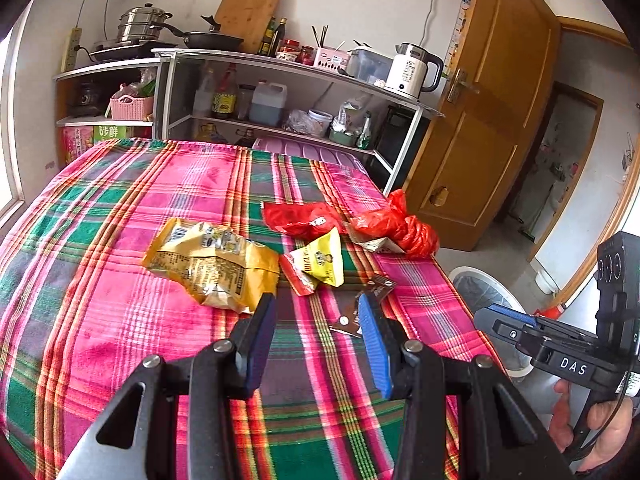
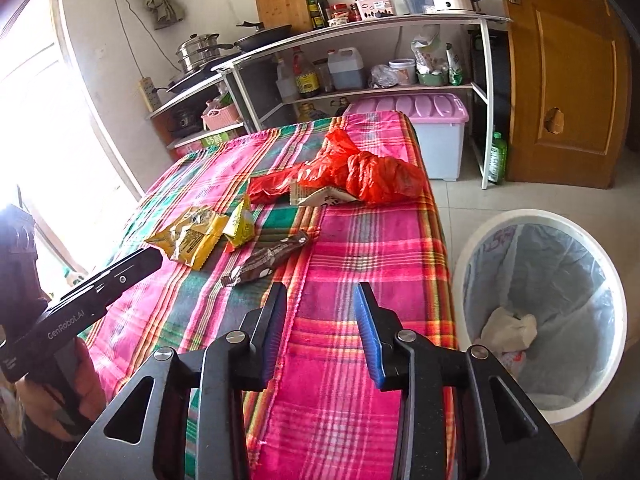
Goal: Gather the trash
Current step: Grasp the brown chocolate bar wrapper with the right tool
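Trash lies on a table with a pink and green plaid cloth (image 1: 120,240): a large yellow snack bag (image 1: 212,260), a small yellow and red packet (image 1: 320,266), a brown wrapper (image 2: 268,262), a red wrapper (image 1: 300,218), a beige torn packet (image 2: 320,196) and a knotted red plastic bag (image 2: 368,172). My left gripper (image 1: 316,304) is open and empty above the cloth, near the brown wrapper (image 1: 372,292). My right gripper (image 2: 320,296) is open and empty over the table's near right part. A white bin (image 2: 540,320) with a clear liner stands on the floor right of the table, with some paper inside.
A metal shelf unit (image 2: 360,32) with pots, bottles and a kettle (image 1: 412,70) stands behind the table. A pink-lidded storage box (image 2: 432,120) sits under it. A wooden door (image 1: 492,112) is at the right. A window (image 2: 32,100) is at the left.
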`<action>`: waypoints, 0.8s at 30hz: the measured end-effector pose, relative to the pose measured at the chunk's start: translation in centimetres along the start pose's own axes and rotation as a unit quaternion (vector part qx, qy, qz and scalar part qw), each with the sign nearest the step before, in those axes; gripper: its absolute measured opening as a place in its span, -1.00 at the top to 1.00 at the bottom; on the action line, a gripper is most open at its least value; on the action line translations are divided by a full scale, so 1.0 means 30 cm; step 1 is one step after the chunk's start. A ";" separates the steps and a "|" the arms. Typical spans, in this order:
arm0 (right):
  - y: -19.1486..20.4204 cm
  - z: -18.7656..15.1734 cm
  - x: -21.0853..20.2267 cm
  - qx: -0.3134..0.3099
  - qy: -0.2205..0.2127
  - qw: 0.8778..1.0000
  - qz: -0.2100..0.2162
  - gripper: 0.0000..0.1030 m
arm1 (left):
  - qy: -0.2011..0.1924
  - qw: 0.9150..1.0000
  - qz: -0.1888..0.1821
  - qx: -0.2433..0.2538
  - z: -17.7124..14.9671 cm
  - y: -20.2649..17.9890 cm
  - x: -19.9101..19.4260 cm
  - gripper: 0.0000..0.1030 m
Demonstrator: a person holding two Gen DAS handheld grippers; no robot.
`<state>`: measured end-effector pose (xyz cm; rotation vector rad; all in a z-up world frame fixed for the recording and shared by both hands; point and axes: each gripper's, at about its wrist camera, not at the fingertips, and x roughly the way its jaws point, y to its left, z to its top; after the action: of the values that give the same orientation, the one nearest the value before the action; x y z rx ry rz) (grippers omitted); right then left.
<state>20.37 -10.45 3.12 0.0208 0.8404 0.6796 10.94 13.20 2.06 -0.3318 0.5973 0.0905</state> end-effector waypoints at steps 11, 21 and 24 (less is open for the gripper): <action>0.070 0.043 0.170 0.007 0.041 0.999 0.009 0.26 | -0.004 0.998 0.035 -0.043 0.018 0.164 0.004 0.07; 0.097 0.087 0.309 0.029 0.064 0.998 0.006 0.12 | -0.005 0.998 0.040 -0.058 0.041 0.227 0.024 -0.10; 0.113 0.101 0.332 0.025 0.062 0.998 -0.004 0.11 | -0.001 0.997 0.046 -0.069 0.041 0.255 0.038 -0.12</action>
<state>25.30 -1.43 -0.67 0.0198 0.9758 0.6569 11.18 20.80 0.24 -0.4374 0.6059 0.2208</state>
